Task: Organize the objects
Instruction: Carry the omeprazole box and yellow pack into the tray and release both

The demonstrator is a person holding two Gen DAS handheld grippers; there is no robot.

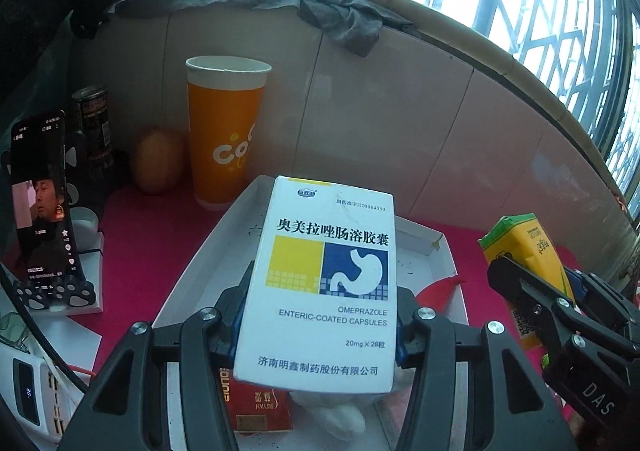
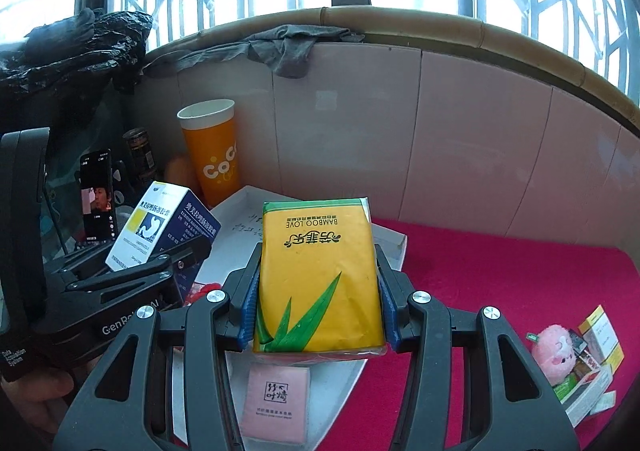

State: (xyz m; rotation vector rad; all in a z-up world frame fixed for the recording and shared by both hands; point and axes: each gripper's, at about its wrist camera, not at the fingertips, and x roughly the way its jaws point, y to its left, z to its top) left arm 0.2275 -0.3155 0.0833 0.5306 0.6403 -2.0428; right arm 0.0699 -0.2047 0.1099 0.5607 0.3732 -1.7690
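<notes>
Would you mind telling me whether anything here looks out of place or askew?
A grey cloth lies crumpled over the bamboo-edged ledge, one end drooping down the tiled wall. On the red table cover, a pink plush toy and small boxes sit in a loose heap, apart from the white tray.

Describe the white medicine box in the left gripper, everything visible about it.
The medicine box is a white cardboard carton, closed and undented, printed with Chinese text, "OMEPRAZOLE ENTERIC-COATED CAPSULES", a yellow square and a blue square showing a white stomach. The right wrist view shows a dark blue side panel with white text. The left gripper holds it by its long sides, front face up and far end tilted upward, in the air above the shallow white tray. Only the gripper's pads touch it.
</notes>
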